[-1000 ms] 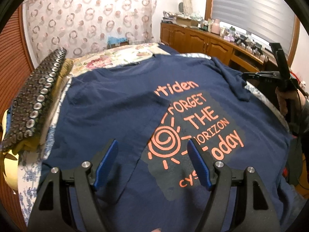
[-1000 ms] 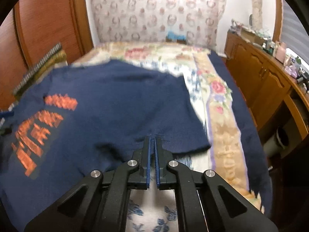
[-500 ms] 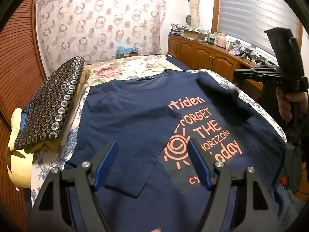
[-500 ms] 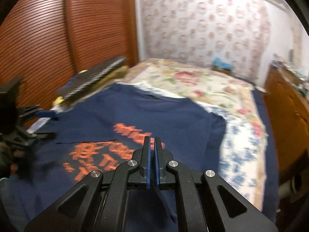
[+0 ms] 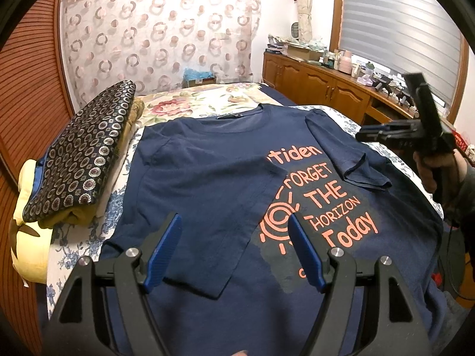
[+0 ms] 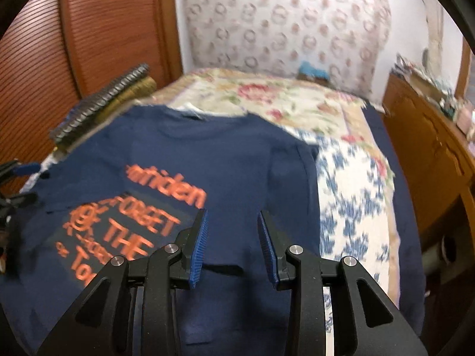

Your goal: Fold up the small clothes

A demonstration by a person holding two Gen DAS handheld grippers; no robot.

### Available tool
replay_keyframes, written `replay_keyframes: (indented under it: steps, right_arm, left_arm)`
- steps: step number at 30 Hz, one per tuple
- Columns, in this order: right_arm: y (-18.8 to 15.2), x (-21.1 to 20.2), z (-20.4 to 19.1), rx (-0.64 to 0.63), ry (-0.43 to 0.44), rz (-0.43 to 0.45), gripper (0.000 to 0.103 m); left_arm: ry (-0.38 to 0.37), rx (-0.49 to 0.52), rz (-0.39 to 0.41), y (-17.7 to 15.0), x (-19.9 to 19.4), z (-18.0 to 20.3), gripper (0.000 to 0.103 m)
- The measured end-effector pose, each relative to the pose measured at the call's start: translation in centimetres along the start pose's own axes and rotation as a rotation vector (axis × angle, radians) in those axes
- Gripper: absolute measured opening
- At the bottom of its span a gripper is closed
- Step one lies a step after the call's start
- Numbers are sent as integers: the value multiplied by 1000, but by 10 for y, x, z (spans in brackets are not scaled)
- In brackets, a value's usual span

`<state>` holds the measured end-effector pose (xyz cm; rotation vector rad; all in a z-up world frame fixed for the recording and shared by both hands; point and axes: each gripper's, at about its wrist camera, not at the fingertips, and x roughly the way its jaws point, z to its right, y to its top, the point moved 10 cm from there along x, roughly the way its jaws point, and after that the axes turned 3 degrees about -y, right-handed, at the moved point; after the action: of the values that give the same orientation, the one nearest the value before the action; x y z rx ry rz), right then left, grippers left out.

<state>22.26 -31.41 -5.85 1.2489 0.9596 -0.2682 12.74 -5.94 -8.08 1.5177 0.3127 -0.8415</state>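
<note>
Both sleeves of the navy T-shirt [image 5: 207, 184], spread mid-frame on the bed [image 5: 207, 103], are folded inward; the body fold is left. Left gripper [image 5: 236, 249] is spread, empty; right gripper [image 6: 233, 246] is opening, nothing pinched.

Light level: moderate indoor light, warm cast, even across the bed [image 5: 207, 103].
Source: cannot tell; the window blind [image 5: 400, 29] reads pale grey-white, brightest area in the left wrist view.
Shadows: soft, thin ones under the folded sleeve [image 5: 350, 154] edges; none hard.
Glare: small bright spots on the metal pins of both rigs.
Left wrist view: sharp; shirt lettering [image 5: 320, 195] reads cleanly.
Right wrist view: motion blur throughout; lettering [image 6: 142, 228] smeared, floral cover [image 6: 350, 201] streaked, own fingers [image 6: 199, 249] crisp.
Edges: strong fisheye bend, black vignette in all corners.
</note>
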Motion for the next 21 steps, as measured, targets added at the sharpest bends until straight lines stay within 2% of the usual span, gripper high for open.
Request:
replay_keyframes:
  steps: [6, 9, 10, 11, 12, 14, 21]
  right_arm:
    - [-22, 22, 5, 26, -13, -80, 33]
    - [-25, 26, 4, 39, 8, -98, 32]
    - [-26, 27, 3, 34, 10, -104, 28]
    - [-26, 28, -1, 20, 19, -109, 17]
    - [-25, 29, -6, 9, 34, -111, 10]
    - [-21, 29, -17, -12, 71, -102, 4]
    - [29, 27, -60, 8, 182, -17, 1]
  left_arm:
    - [16, -3, 11, 2, -4, -5, 73]
    - [22, -10, 14, 2, -7, -10, 73]
    - [26, -10, 17, 2, -8, -13, 73]
    - [31, -12, 19, 2, -9, -15, 73]
    - [35, -16, 19, 2, -9, -18, 73]
    - [42, -27, 18, 2, -9, -24, 73]
    - [68, -67, 33, 2, -12, -49, 73]
